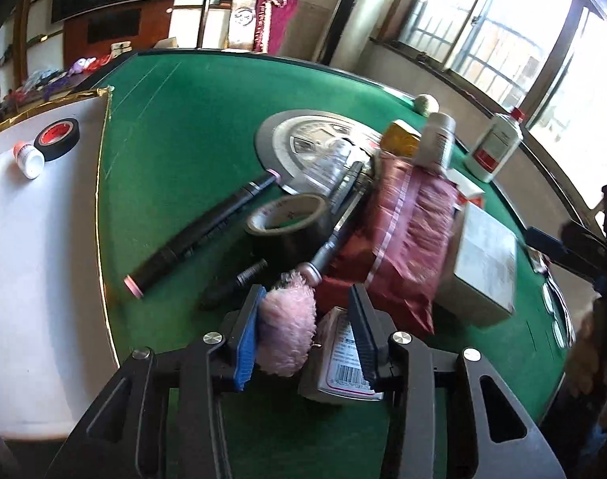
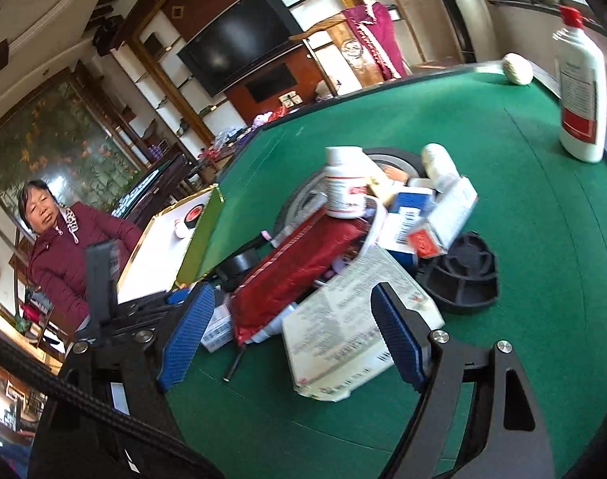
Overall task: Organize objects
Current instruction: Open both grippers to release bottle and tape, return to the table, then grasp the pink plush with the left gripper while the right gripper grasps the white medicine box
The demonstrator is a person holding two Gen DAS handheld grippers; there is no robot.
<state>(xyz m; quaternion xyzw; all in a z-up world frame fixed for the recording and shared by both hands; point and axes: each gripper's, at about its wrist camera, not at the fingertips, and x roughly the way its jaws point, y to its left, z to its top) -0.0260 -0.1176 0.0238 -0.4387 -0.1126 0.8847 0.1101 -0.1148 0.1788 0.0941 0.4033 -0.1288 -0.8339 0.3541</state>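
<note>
A pile of objects lies on the green table (image 1: 191, 119). My left gripper (image 1: 303, 331) is open, its fingers on either side of a pink fluffy pen end (image 1: 287, 331) and a small barcoded box (image 1: 343, 363). Beside them lie a red foil packet (image 1: 395, 231), a black tape roll (image 1: 287, 223), a black marker (image 1: 199, 235) and a white carton (image 1: 483, 263). My right gripper (image 2: 291, 335) is open above the white carton (image 2: 343, 327), with the red packet (image 2: 295, 263) between its fingers. A white pill bottle (image 2: 343, 187) tops the pile.
A white tray (image 1: 36, 239) at the left holds a black tape roll (image 1: 58, 137) and a small white bottle (image 1: 28, 157). A tall white bottle (image 2: 581, 92) and a pale ball (image 2: 517, 68) stand far right. A black round lid (image 2: 461, 271) lies by the pile. A person in a maroon jacket (image 2: 64, 255) is at the left.
</note>
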